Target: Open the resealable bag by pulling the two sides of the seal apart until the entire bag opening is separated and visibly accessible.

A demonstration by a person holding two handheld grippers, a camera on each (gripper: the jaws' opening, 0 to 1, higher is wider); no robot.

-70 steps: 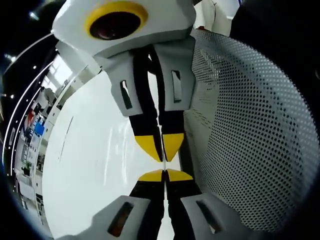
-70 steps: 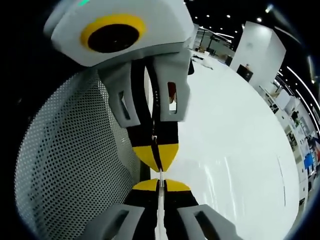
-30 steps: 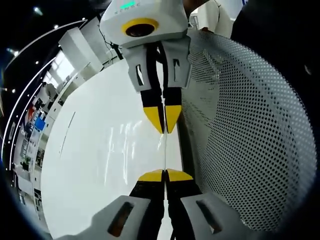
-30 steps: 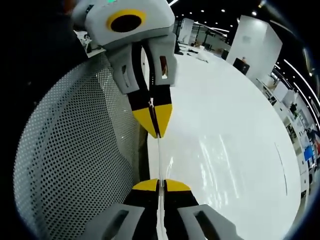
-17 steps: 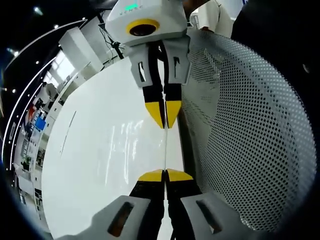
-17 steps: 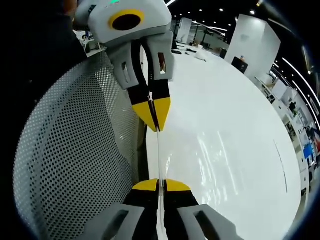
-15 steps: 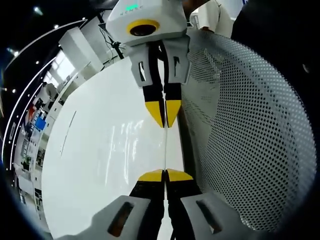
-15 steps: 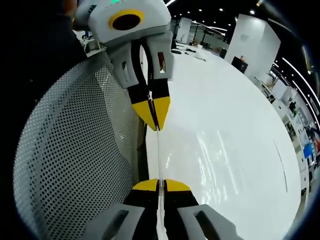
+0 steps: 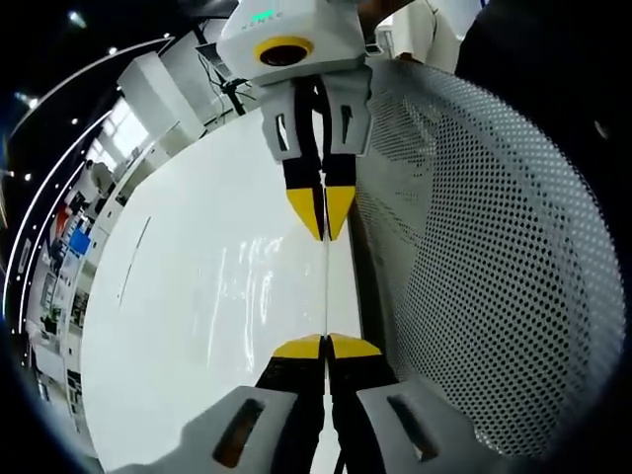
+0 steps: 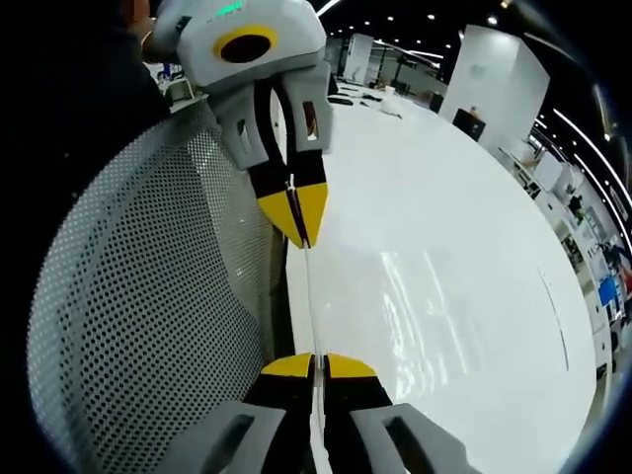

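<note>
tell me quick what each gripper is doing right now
Left gripper: shut on the bag edge.
Right gripper: shut on the same edge, facing the left one.

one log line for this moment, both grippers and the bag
left gripper: shut on bag edge | right gripper: shut on bag edge | edge taut between them | opening not visible

no readable text, labels, brands, numbers or signs, distant wall markings too blurred to read

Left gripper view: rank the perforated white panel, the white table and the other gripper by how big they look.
1. Perforated white panel, though it sits close to the camera.
2. White table, nearly as large.
3. Right gripper, clearly smallest.
</note>
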